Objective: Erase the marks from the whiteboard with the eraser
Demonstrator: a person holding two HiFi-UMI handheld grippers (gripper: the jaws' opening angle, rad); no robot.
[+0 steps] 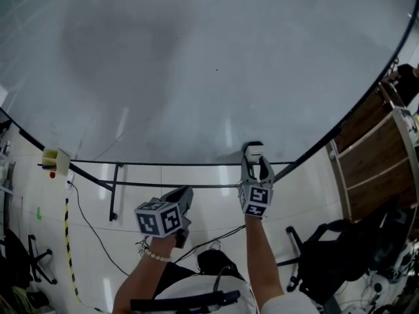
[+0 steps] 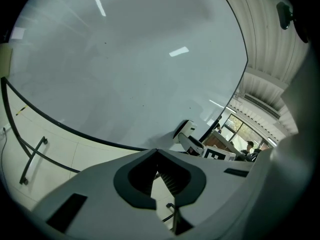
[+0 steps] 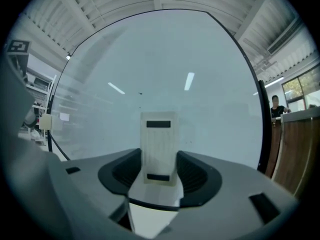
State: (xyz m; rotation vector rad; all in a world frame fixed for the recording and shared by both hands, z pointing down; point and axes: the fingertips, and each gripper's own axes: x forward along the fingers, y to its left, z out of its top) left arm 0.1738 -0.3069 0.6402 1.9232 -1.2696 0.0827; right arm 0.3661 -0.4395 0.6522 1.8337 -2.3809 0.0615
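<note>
A large whiteboard (image 1: 216,70) fills the head view; it looks almost clean, with a faint grey smudge at upper left and a tiny dark speck (image 1: 217,69). My right gripper (image 1: 255,158) is shut on a white eraser (image 1: 254,151), which sits against the board's lower edge. In the right gripper view the eraser (image 3: 159,151) stands upright between the jaws of the right gripper (image 3: 159,170), facing the board (image 3: 160,74). My left gripper (image 1: 185,196) hangs lower left, below the board, shut and empty. The left gripper view shows its jaws (image 2: 156,154) meeting, with the eraser (image 2: 186,129) beyond.
A yellow box (image 1: 55,160) hangs at the board's lower left. The stand's black rails (image 1: 118,188) run beneath the board. A black office chair (image 1: 340,241) and wooden cabinet (image 1: 373,156) stand right. Cables and yellow-black tape (image 1: 67,241) lie on the floor.
</note>
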